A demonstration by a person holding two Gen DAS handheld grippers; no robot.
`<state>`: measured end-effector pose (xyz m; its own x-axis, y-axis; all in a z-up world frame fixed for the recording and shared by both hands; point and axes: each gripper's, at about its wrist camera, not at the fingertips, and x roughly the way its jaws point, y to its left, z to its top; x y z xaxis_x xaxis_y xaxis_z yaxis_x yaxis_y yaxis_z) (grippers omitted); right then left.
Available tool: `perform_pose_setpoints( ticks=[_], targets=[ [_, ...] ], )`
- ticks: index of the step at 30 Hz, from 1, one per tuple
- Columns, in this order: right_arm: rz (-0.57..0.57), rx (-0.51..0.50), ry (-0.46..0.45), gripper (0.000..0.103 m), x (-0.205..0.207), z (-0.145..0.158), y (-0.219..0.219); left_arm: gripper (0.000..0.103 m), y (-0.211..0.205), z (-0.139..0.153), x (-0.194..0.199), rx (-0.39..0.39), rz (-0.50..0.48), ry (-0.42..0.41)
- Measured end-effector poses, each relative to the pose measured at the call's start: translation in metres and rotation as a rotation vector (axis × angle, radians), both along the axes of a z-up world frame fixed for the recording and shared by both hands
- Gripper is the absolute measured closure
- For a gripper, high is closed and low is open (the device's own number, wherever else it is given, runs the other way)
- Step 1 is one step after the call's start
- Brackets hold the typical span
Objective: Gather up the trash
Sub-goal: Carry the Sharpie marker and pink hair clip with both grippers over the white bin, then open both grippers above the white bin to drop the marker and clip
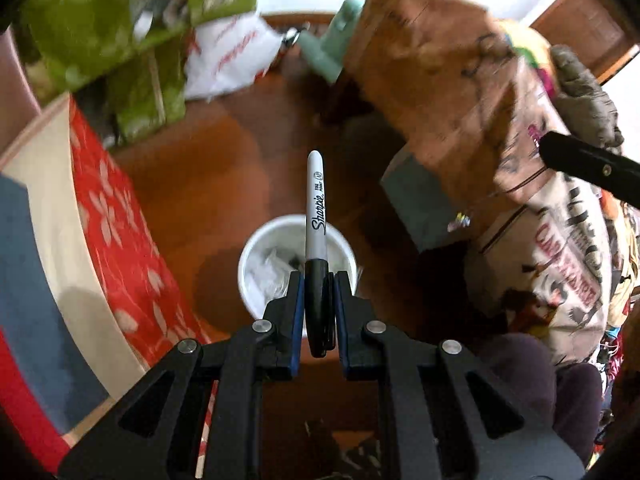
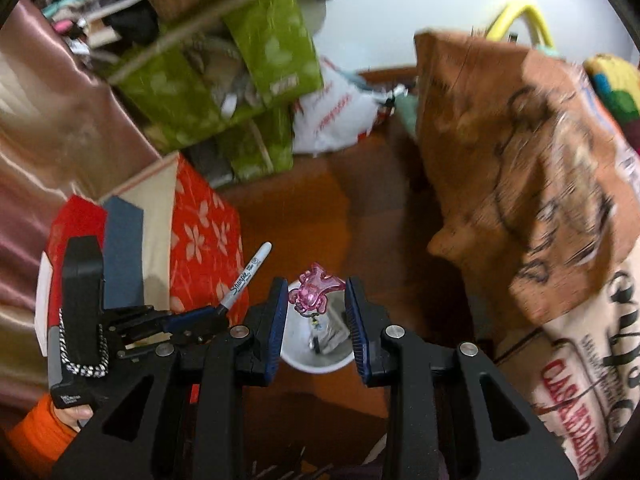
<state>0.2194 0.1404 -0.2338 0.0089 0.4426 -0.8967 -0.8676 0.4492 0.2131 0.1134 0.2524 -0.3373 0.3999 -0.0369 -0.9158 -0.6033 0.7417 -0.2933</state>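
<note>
Left wrist – L hand-held gripper point(image 1: 319, 280) clamps marker point(image 1: 315, 216), R point(image 2: 316, 300) pink clip point(image 2: 314, 290)

The marker point(image 1: 316, 216) reads "Sharpie FINE POINT"; the printed sack point(image 2: 580, 392) shows partly legible red lettering.

**A cluttered corner at home**

We're in a lived-in room: wooden floor point(image 1: 224, 168) crowded with green patterned boxes point(image 2: 256, 60), a red floral box point(image 2: 204, 232), brown paper bags point(image 1: 440, 80), a printed sack point(image 2: 580, 380) and a small white bin point(image 1: 256, 256).
</note>
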Motion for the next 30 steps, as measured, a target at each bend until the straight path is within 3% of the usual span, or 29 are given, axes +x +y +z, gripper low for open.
perform_pose_setpoints(
  ticks=[5, 12, 16, 21, 30],
  targets=[
    [0.018, -0.082, 0.05, 0.076, -0.007, -0.038, 0.012, 0.09, -0.002, -0.045, -0.003, -0.07, 0.01, 0.072],
    [0.037, -0.136, 0.14, 0.075, -0.007, -0.065, 0.02, 0.09, 0.0, -0.074, 0.004, -0.118, 0.019, 0.114],
    [0.02, -0.17, 0.19, 0.069, 0.001, -0.074, 0.018, 0.083, 0.003, -0.075, 0.009, -0.118, 0.028, 0.121],
    [0.02, -0.179, 0.153, 0.068, 0.004, -0.07, 0.01, 0.081, 0.001, -0.066, 0.013, -0.072, 0.022, 0.13],
    [0.016, -0.114, 0.084, 0.068, 0.008, -0.036, -0.011, 0.081, -0.009, -0.016, 0.023, 0.034, -0.022, 0.081]
  ],
)
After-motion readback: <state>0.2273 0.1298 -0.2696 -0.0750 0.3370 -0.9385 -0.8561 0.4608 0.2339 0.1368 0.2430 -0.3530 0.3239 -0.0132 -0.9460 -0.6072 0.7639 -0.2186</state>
